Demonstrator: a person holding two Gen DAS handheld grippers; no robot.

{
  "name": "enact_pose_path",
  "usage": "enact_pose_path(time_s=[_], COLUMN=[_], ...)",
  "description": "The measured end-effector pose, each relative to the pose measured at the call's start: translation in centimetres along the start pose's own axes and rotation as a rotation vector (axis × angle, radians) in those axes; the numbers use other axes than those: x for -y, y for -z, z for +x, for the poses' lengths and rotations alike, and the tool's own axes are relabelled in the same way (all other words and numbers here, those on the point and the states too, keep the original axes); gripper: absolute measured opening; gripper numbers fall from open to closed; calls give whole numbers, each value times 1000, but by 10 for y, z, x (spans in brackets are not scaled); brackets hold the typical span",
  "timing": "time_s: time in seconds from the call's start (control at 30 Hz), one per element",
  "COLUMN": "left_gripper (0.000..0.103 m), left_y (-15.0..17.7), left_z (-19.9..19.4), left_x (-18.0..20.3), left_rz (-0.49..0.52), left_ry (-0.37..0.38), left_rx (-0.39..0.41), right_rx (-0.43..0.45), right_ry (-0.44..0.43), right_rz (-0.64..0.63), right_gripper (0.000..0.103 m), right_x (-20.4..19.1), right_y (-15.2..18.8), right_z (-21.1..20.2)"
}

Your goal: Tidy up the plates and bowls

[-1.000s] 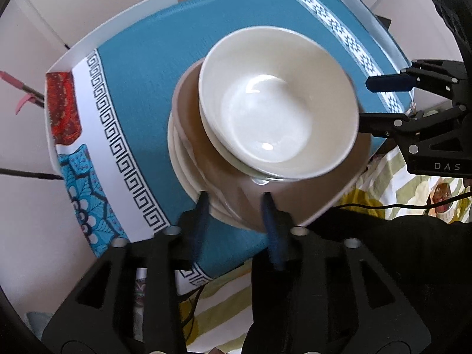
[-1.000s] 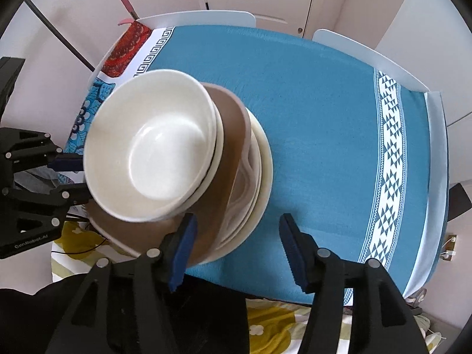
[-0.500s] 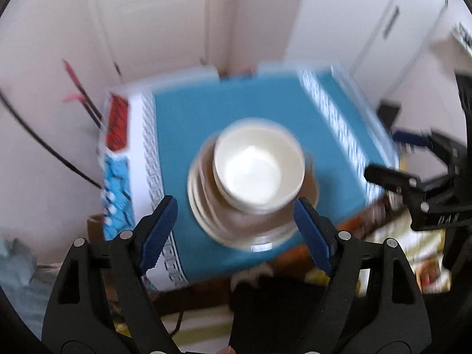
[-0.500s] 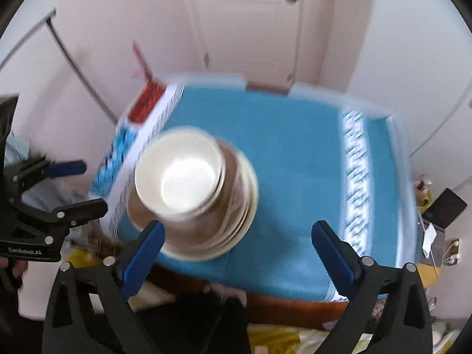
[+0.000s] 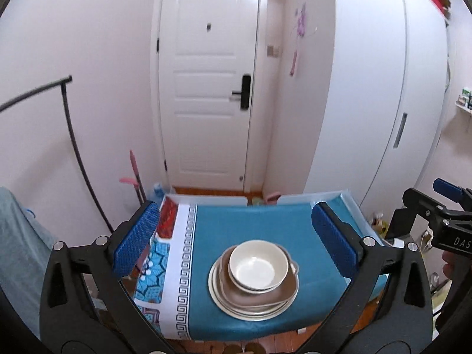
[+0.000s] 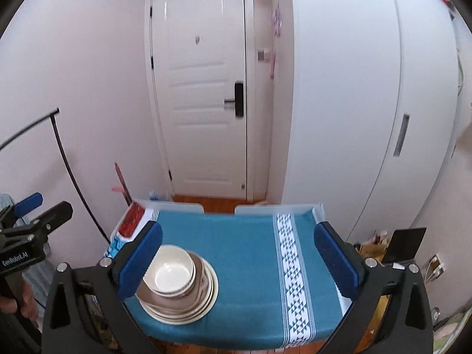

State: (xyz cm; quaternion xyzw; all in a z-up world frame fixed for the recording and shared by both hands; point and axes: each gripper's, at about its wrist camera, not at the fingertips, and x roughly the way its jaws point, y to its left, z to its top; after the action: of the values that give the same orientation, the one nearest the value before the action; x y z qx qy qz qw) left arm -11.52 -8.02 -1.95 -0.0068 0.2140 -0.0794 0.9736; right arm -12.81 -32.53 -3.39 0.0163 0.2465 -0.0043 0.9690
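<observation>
A white bowl [image 5: 258, 268] sits nested on a brown dish [image 5: 259, 295], which rests on cream plates [image 5: 250, 314]. The stack stands on the teal tablecloth [image 5: 265, 224] near the table's front edge. My left gripper [image 5: 234, 221] hangs well above and back from the stack, its jaws opening wide with nothing between them. My right gripper [image 6: 238, 236] is likewise high and back, its jaws opening and empty. In the right wrist view the bowl [image 6: 171, 274] and plates [image 6: 208, 301] lie at lower left, partly behind my left finger pad.
Two white chair backs [image 5: 206, 200] stand behind the table, with a white door [image 5: 206, 88] and wardrobe [image 5: 368, 88] beyond. A black curved rail [image 5: 76, 153] rises at left. A dark laptop-like object [image 6: 404, 242] sits on the right. A hand [image 6: 17, 303] grips the left tool.
Both grippers have risen and drawn back from the stack, tilting up toward the door. Their jaws went from narrow at the plates' edges to wide. The stack stays on the table.
</observation>
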Motion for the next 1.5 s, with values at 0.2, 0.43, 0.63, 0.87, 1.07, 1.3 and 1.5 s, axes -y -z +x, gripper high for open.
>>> enact_pose_path(time_s=[0.2,0.43,0.63,0.87,1.07,1.3,1.5], left_gripper=[103,103,103,103,103,103,103], left_y=[2,3,1,-1,-3,-6,-8], left_z=[-17,-30,-39,-43,-42,-42,-41], left_x=[9,16,18,19,18,14,13], left_rz=[38,53,71,83,81,62,58], left_ry=[-25,-18,-25,-24,-25,-21,-23], left_rx=[36,63,83,99,103,118,121], right_rx=[31,50,63,73,73,74,73], right_ry=[-1,13,28,40,44,50,63], right_rz=[0,-3,1,-6,-6,-2,2], right_gripper=[102,102,102,102,102,102,102], right_x=[-2,-8,-11,-16,-17,-18,-17], right_y=[2,5,5,3,2,-1,-5], right_z=[-18,-29,-34,-36,-33,-32,-30])
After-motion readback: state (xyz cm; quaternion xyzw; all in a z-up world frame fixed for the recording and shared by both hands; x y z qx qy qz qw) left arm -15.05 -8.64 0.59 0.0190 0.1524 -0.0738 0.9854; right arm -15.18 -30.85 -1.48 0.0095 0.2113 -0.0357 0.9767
